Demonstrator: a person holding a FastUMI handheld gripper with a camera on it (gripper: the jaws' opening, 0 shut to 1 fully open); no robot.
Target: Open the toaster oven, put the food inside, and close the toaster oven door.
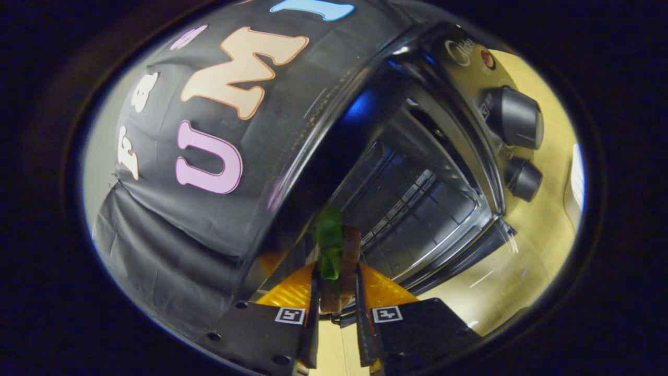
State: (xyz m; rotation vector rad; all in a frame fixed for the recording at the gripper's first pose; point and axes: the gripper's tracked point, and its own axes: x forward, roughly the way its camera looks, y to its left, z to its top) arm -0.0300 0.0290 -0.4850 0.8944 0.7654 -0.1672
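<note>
My gripper [336,287] is shut on a piece of toy food [336,250], a green layer against a brown slab, held upright between both fingers and sticking out ahead of them. Just beyond the food stands the black toaster oven [417,172]. The whole view is tilted. Its door [464,256] hangs open, and the dark inside with a wire rack [402,209] faces the fingers. Two black knobs, a larger one [516,117] and a smaller one [523,179], sit on the oven's control panel past the cavity.
The oven rests on a light wooden table [532,261]. The booth's black cloth wall [172,250] hangs close behind and beside the oven. The oven's shiny top edge [334,120] runs near the food.
</note>
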